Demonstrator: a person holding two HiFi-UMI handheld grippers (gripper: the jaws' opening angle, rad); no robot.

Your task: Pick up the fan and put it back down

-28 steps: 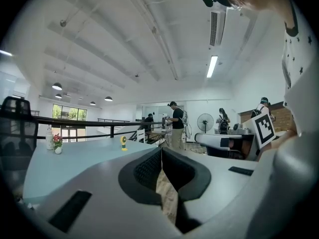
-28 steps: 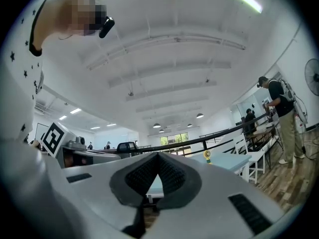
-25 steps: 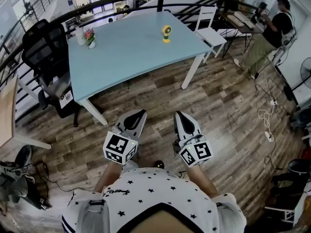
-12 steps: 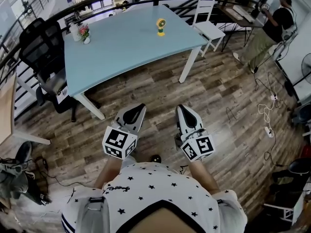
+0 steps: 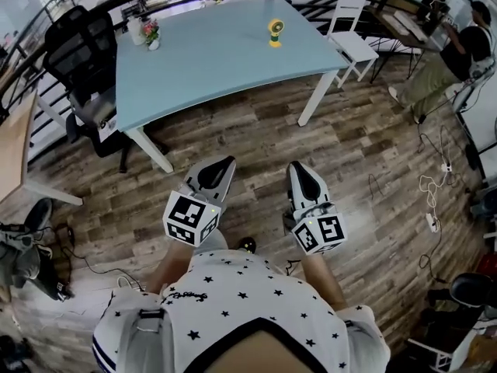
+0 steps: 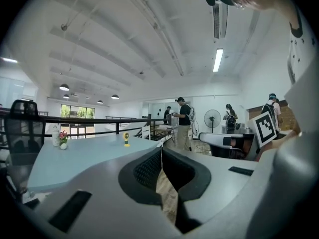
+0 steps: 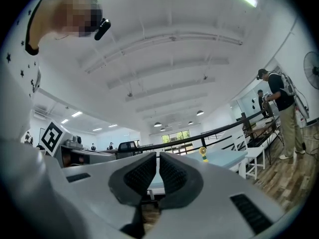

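The small yellow fan [image 5: 275, 32] stands upright on the far side of the light-blue table [image 5: 217, 68], well beyond both grippers. It also shows small and distant as the fan [image 6: 126, 139] in the left gripper view and as the fan [image 7: 203, 153] in the right gripper view. My left gripper [image 5: 225, 162] hovers over the wooden floor in front of my body, shut and empty, its pads meeting at the tip [image 6: 161, 150]. My right gripper [image 5: 300, 166] hangs beside it. Its jaws have just been opening and show a thin slit [image 7: 157, 156] with nothing between them.
A black office chair [image 5: 78, 57] stands at the table's left end and a white chair [image 5: 351, 41] at its right. A small vase of flowers [image 5: 151, 36] sits on the table's far left. A person [image 5: 446, 57] stands at the right, cables [image 5: 431, 181] lie on the floor, and a railing runs behind.
Both grippers have edged a little forward over the floor, still side by side. The view has shifted, so the table and fan sit slightly higher in the picture.
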